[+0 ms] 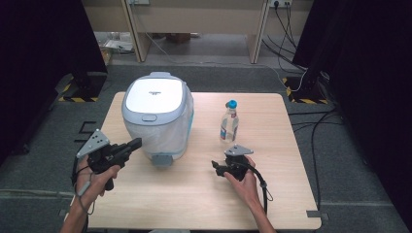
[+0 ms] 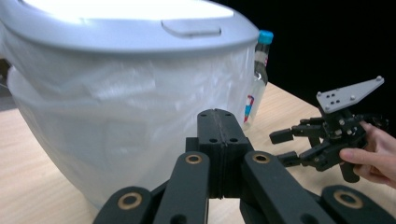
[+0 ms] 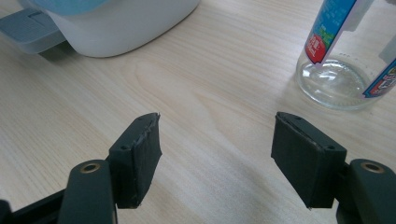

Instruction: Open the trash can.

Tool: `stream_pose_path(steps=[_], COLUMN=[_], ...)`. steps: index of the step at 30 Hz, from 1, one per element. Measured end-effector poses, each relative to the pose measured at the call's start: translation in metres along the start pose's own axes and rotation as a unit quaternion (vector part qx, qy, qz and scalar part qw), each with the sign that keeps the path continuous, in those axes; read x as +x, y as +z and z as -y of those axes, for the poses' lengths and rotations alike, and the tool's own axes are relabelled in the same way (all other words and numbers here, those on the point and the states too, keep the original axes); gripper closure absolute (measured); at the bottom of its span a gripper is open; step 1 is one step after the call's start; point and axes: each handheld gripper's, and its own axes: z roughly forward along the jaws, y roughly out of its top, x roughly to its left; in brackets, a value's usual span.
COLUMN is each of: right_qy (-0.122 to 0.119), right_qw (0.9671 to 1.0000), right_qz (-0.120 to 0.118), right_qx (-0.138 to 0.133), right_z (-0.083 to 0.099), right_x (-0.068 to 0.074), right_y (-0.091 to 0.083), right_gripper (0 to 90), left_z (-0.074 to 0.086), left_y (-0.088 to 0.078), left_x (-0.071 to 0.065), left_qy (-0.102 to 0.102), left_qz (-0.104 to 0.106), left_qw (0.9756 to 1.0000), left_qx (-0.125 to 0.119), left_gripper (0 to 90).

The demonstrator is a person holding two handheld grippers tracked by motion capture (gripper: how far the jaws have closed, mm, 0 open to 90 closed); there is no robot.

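One bin (image 1: 156, 116), one bottle (image 1: 229, 122); left claw (image 1: 136, 142) pressed together, seemingly empty; right claw (image 1: 216, 168) spread.

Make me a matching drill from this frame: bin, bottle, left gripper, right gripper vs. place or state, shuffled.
Things:
1. pedal bin
2. water bottle
3. left gripper
4. right gripper

Place or state:
A. jaws apart, nothing between them, low over the table
B. upright, blue cap
C. jaws pressed together, empty
D. lid down, clear liner bag over the rim

Pairs: 1-D, 2-B, 3-C, 4-A
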Motion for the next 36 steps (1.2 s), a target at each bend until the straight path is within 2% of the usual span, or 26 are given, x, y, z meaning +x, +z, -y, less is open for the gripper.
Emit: stream_pose_path(steps=[5, 19, 24, 30, 36], right_qy=[0.000, 0.000, -0.005, -0.004, -0.005], right_qw=[1.0000, 0.9994, 0.9988, 0.9987, 0.9987], right_qz=[0.003, 0.020, 0.024, 0.029, 0.027], right_qx=[0.003, 0.028, 0.043, 0.041, 0.042], right_z=[0.001, 0.016, 0.017, 0.017, 0.017], right_x=[-0.002, -0.007, -0.006, -0.005, -0.005], right_y=[0.000, 0.005, 0.006, 0.007, 0.007], right_gripper=[32.6, 32.6, 31.6, 30.8, 29.9], left_z=[-0.013, -0.043, -0.051, -0.059, -0.060], left_y=[-0.001, 0.003, 0.010, 0.023, 0.035], left_x=[0.002, -0.002, -0.001, 0.000, 0.003], left_qy=[0.004, 0.019, 0.019, 0.022, 0.027], left_qz=[0.004, 0.011, 0.011, 0.011, -0.004], left_qw=[0.9999, 0.9992, 0.9991, 0.9992, 0.9993], left_qx=[-0.010, -0.032, -0.035, -0.032, -0.026], left_gripper=[89.6, 89.6, 89.6, 89.6, 89.6])
